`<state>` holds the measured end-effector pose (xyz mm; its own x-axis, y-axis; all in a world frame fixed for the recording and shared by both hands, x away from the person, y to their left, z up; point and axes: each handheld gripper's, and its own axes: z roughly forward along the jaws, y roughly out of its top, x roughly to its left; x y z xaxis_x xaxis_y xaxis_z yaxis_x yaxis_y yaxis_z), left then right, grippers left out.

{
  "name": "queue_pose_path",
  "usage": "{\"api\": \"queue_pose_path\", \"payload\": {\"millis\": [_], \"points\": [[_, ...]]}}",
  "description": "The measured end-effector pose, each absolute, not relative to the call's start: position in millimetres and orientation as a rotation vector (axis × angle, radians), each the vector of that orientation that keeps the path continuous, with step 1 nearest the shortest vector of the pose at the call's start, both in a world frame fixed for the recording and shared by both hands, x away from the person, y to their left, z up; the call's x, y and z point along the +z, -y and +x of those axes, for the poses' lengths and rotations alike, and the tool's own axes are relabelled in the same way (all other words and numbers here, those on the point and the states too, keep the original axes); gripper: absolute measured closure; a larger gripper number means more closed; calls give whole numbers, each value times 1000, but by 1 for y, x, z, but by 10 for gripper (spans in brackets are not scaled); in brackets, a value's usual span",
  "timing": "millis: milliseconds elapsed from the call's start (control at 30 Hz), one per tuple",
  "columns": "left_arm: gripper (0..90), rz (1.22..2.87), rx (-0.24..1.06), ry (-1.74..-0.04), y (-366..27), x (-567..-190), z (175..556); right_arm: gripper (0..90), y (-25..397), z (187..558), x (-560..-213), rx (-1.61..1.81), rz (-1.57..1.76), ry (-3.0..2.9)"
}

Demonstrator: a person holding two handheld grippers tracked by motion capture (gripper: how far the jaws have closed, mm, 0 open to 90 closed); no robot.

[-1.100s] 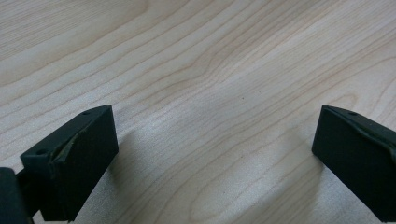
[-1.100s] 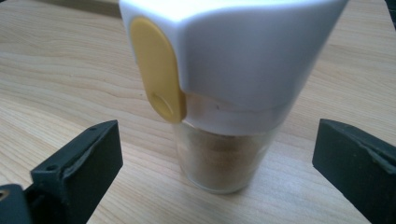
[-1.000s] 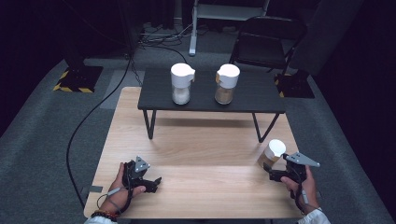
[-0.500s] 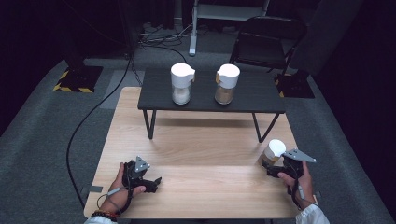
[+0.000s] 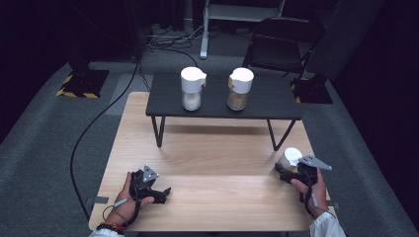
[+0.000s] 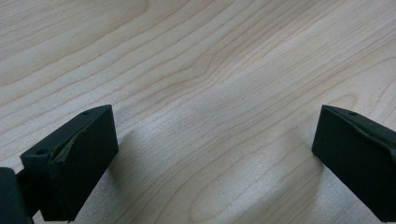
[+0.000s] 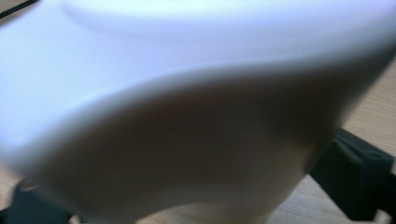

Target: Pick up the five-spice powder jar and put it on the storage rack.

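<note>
My right gripper is clamped around the white-lidded jar at the wooden table's near right corner, upright between its jaws, while my left gripper rests wide and empty near the left corner.

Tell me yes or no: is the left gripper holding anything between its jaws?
No: in the left gripper view the left gripper has its jaws wide apart, with bare wooden table between them.

bare wooden table lies open before black shelf.
</note>
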<state>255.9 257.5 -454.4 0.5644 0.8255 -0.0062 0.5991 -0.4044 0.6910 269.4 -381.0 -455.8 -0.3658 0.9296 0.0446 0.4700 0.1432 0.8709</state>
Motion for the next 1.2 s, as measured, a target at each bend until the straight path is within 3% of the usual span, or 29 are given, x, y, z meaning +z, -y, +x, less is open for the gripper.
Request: {"api": "queue_pose_path", "payload": {"millis": [267, 1200], "points": [[1, 2145, 447, -1135, -257, -454, 256, 290, 381, 267, -461, 1188, 1305, -1891], [1, 2146, 448, -1134, -258, -454, 256, 298, 380, 252, -448, 1156, 1194, -1901]]}}
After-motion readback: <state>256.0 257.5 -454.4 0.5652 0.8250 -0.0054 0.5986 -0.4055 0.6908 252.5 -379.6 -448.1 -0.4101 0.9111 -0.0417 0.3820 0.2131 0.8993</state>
